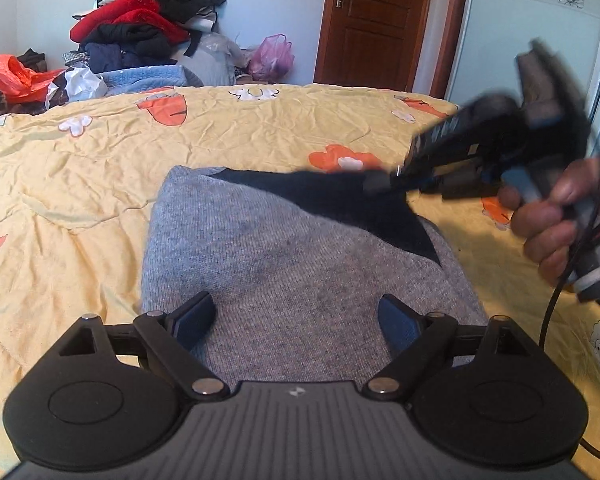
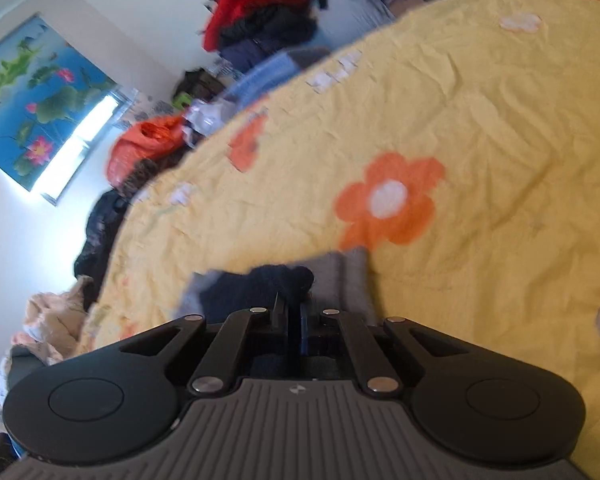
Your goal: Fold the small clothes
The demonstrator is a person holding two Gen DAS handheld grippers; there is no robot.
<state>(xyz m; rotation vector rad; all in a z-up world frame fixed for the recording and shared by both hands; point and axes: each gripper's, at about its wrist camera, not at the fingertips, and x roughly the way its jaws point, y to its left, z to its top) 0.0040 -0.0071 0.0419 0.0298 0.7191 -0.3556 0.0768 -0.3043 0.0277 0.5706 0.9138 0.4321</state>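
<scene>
- Grey knitted garment with black inner face (image 1: 284,264): one, lying on the yellow flower-print quilt (image 1: 100,168) of the bed, one corner turned over.
- Right tongs (image 1: 380,184): one, clamped shut on the black corner; I judge a fold is under way.
- Left tongs (image 1: 296,320): one, spread wide above the grey knit, gripping nothing.
- Next move: carry the corner across and lay it flat without dragging.
</scene>
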